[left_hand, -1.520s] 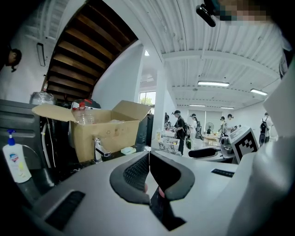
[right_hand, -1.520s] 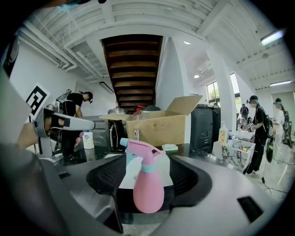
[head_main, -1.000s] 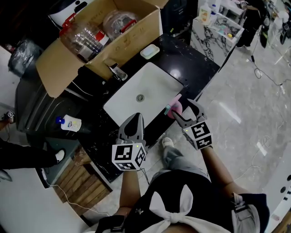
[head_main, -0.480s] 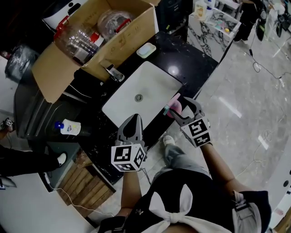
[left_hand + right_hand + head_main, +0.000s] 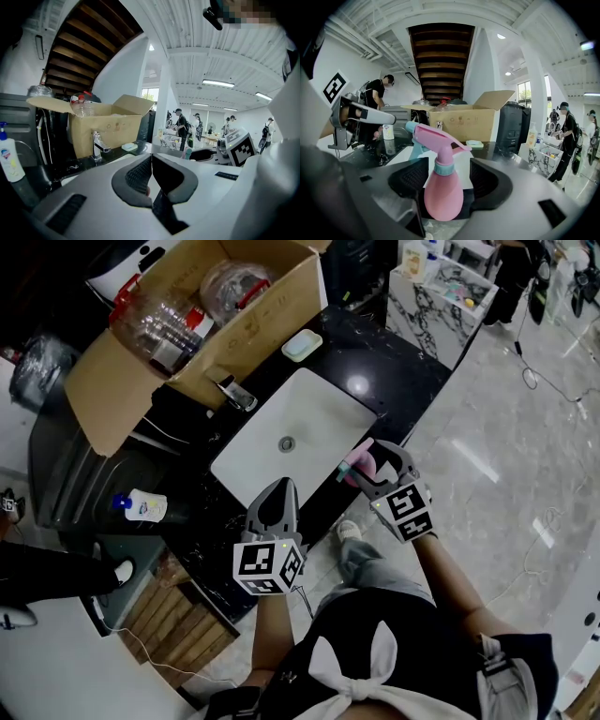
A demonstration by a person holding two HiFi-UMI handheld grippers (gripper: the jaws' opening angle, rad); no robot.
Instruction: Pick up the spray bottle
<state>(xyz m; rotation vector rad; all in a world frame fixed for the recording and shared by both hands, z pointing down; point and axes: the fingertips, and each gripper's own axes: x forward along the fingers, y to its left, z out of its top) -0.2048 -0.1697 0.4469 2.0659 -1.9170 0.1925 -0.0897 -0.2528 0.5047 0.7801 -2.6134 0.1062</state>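
While the spray bottle [image 5: 440,197] stands upright between its jaws, the right gripper [image 5: 449,176] has them spread and not yet closed on it.
The bottle's round pink body fills most of the gap. It sits close against the left-hand pad [image 5: 412,176], whether touching I cannot tell, and a sliver of space shows before the right-hand pad [image 5: 483,177]. Its long axis runs straight up, crosswise to the closing direction, and the spray head rises above the jaws with its nozzle turned left and away. Seen from the head view, it stands on the black counter [image 5: 394,367] at the near rim of the sink [image 5: 309,404]. The left gripper [image 5: 151,168] hangs well apart to the left, jaws pressed together on nothing, so the right one looks placed to squeeze.
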